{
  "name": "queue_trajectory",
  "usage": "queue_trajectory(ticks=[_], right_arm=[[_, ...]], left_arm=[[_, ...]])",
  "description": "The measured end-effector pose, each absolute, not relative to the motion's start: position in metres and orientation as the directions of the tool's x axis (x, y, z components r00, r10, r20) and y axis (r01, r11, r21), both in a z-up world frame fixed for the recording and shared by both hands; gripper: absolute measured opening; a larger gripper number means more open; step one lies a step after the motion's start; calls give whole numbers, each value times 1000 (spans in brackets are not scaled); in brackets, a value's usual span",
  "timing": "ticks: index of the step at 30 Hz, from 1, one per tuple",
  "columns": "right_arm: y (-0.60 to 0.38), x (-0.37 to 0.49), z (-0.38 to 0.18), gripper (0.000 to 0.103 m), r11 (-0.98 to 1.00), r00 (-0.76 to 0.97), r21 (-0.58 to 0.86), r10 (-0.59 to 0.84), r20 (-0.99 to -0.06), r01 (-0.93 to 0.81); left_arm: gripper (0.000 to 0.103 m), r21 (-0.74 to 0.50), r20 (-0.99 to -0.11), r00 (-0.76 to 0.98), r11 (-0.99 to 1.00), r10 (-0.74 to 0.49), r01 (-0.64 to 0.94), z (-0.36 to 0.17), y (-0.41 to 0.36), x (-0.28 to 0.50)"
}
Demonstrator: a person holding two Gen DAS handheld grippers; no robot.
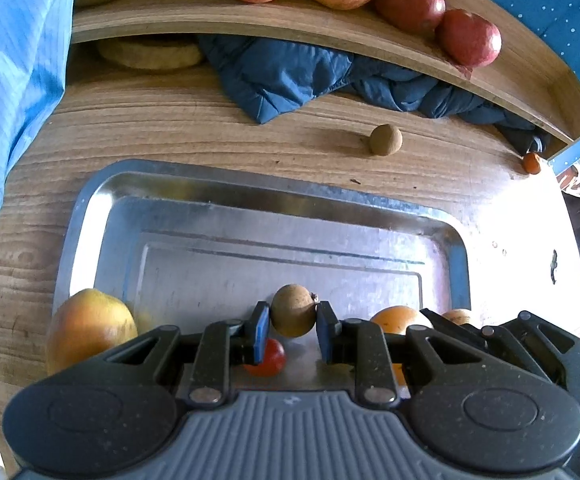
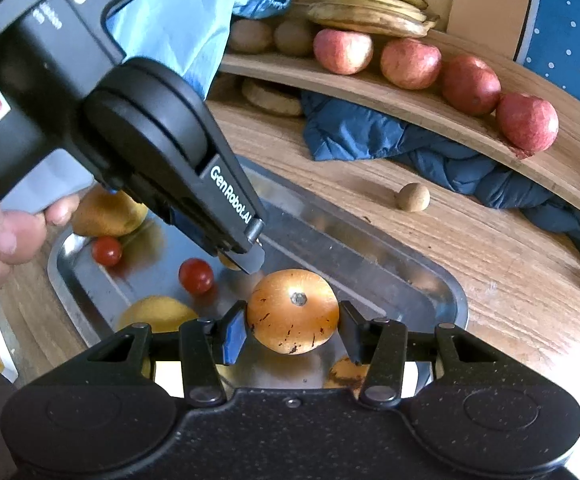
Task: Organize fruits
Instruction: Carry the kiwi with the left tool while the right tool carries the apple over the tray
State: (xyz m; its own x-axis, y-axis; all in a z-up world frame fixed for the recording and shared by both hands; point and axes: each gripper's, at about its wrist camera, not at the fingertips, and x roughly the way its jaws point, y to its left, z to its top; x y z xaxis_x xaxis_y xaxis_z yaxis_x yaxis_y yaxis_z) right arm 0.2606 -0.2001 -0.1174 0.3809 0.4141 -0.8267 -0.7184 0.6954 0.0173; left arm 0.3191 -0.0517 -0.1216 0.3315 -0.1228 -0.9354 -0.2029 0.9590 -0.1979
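Observation:
A metal tray [image 1: 90, 208] [image 2: 429, 280] lies on the wooden table. My left gripper [image 1: 293, 326] is shut on a small brown longan [image 1: 293, 310] just above the tray. My right gripper [image 2: 293, 328] is shut on an orange [image 2: 293, 312] over the tray's near right part. The tray also holds a mango [image 1: 88, 326] [image 2: 108, 212], two cherry tomatoes [image 2: 196, 276] [image 2: 106, 251], a yellow fruit [image 2: 158, 314] and another orange piece [image 2: 345, 372]. In the right wrist view the left gripper's body [image 2: 162, 152] reaches in from the upper left.
A curved wooden shelf [image 1: 250, 24] [image 2: 409, 96] holds several apples [image 2: 409, 64], kiwis [image 2: 250, 36] and bananas [image 2: 369, 8]. A blue cloth [image 1: 290, 76] [image 2: 409, 152] lies under it. A second longan [image 1: 385, 140] [image 2: 412, 197] and a small orange fruit [image 1: 531, 163] lie on the table.

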Motion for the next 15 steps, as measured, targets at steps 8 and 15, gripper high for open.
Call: queue_trajectory(ticks=[8,15], right_arm=[[-201,254,-118,50,699,383,4,397,-834,-715],[-204,249,-115,49,706,396,-6,391,-831,-708]], left_arm=[[27,-193,-937,326,962,-122,-193,-120,-55,316],[28,-183,-939,325,965,-114,-189,-118,-60,315]])
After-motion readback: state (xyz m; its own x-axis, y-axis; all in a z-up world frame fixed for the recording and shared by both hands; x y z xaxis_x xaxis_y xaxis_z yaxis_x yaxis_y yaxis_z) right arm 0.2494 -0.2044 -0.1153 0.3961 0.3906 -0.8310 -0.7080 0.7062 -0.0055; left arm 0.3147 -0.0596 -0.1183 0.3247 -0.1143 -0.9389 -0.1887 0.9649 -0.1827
